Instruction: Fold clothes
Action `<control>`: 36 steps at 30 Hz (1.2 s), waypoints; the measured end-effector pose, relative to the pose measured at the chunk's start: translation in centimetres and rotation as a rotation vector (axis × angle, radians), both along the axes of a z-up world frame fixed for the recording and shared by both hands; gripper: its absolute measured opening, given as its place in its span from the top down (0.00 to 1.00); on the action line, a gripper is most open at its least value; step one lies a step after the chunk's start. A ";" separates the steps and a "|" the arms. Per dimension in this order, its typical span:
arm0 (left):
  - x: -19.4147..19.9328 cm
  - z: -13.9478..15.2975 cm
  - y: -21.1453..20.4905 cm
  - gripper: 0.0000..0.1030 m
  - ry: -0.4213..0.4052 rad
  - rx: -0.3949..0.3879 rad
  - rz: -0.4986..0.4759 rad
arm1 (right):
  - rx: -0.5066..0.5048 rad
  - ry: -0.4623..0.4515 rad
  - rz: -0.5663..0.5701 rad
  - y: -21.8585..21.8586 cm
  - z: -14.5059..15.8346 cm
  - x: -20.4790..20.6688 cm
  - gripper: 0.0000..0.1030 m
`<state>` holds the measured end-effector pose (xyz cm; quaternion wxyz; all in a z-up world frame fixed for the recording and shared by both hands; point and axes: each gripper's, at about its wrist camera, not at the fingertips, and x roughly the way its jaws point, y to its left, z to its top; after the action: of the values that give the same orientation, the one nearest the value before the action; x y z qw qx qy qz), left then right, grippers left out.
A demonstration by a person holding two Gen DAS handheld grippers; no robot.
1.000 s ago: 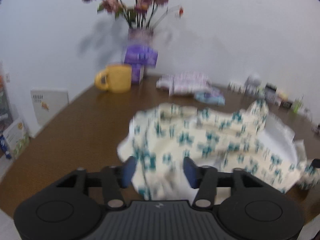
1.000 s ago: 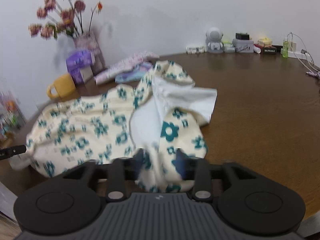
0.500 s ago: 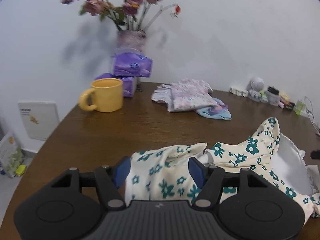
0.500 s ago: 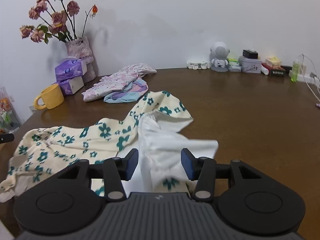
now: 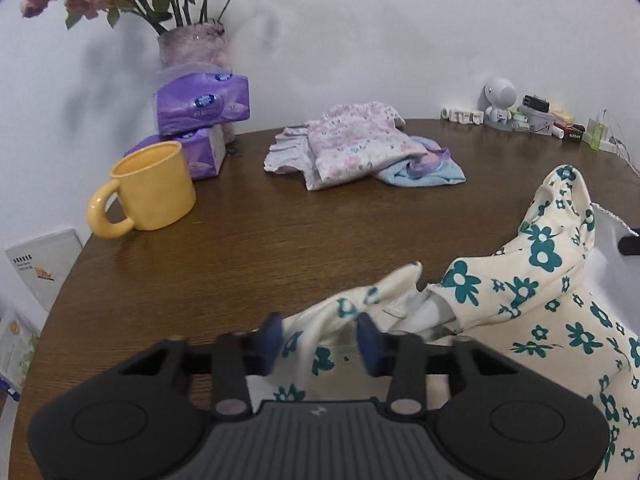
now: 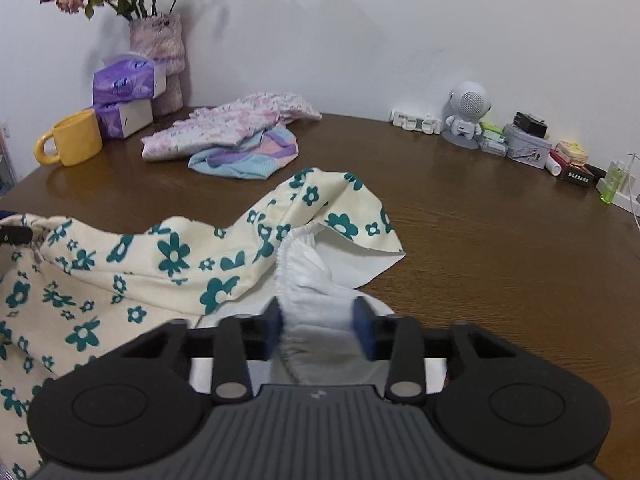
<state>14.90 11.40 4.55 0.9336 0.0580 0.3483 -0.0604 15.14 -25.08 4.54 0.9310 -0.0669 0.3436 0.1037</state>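
A cream garment with teal flowers (image 6: 172, 256) is seen spread low across the near part of the brown wooden bench (image 6: 480, 216), its white lining turned out on the right side. In the right wrist view the right hand-held gripper (image 6: 319, 322) is set with its blue pads apart, and a gathered white elastic edge (image 6: 304, 280) of the garment is bunched between them; the cloth fills the gap and touches both pads, though whether it is firmly pinched cannot be told. In the left wrist view the left hand-held gripper (image 5: 319, 340) is likewise held with its pads apart, and a floral fold of the same garment (image 5: 532, 292) passes between them; the left pad is blurred, and a true grip cannot be confirmed. Farther back on the bench, well apart from the floral piece, a pink patterned garment (image 6: 228, 128) is noted lying partly over a blue and purple one (image 6: 248, 160). A yellow mug (image 5: 150, 188) is stood near the left edge, just beside two stacked purple tissue packs (image 5: 202, 104), with a vase of dried flowers (image 6: 158, 40) behind them against the white wall. A small white robot figure (image 6: 466, 114) and assorted small items are lined along the far right edge.
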 end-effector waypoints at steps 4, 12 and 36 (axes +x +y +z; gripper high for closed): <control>0.4 -0.5 0.3 0.94 -0.006 0.002 0.035 | 0.021 0.010 -0.016 -0.7 -0.2 0.5 0.94; 0.4 -0.5 2.4 0.95 -0.024 -0.047 0.140 | 0.031 -0.002 -0.129 -3.6 -0.5 1.1 0.95; -10.9 1.8 3.7 0.43 -0.063 -0.223 0.217 | 0.110 -0.057 -0.196 -6.0 1.1 -7.7 0.56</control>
<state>4.00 15.11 6.32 0.9457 -0.0821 0.3144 0.0045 7.48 -31.11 5.68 0.9484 0.0153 0.3155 0.0287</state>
